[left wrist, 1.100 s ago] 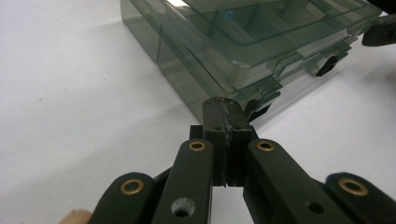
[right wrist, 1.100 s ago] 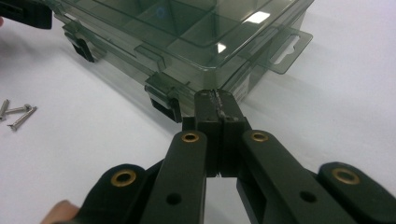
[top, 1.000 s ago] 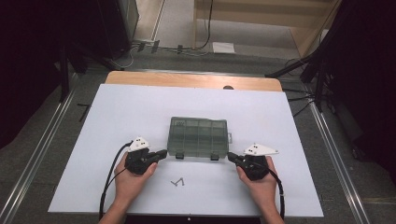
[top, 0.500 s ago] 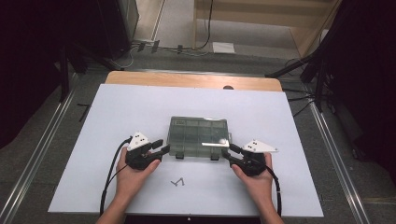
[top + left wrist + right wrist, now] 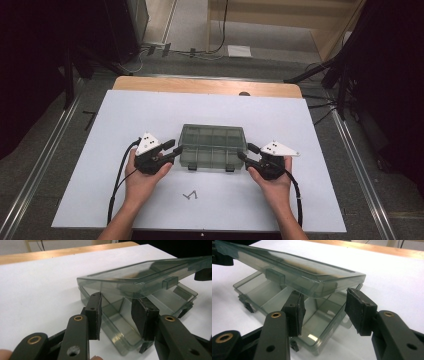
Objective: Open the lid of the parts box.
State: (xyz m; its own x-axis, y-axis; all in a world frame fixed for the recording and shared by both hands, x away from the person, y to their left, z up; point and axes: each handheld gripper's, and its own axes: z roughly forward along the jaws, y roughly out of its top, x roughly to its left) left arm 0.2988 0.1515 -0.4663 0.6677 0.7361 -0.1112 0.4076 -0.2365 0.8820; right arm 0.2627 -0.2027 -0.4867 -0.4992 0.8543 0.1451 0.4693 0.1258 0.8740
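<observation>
A translucent grey-green compartment box (image 5: 212, 145) sits mid-table with its lid lifted at the front. My left gripper (image 5: 176, 146) is at its front left corner and my right gripper (image 5: 244, 151) at its front right corner. In the left gripper view the lid (image 5: 140, 272) hangs over the open base (image 5: 117, 325), and its edge seems to rest on the tips of my left gripper (image 5: 117, 300). The right gripper view shows the lid (image 5: 294, 267) just above my right gripper (image 5: 324, 293) in the same way. Both pairs of jaws have just been opening, and no pad presses on anything.
The white table cover (image 5: 150, 115) has free room all around the box. A small bent dark piece (image 5: 190, 195) lies near the front edge between my hands. Two dark latches (image 5: 192, 167) hang from the box's front. A bare wooden strip (image 5: 205, 86) runs along the far edge.
Both grippers stood shut at the box's front corners with the lid down. Their jaws have since spread, and the lid's front has come up off the base.
</observation>
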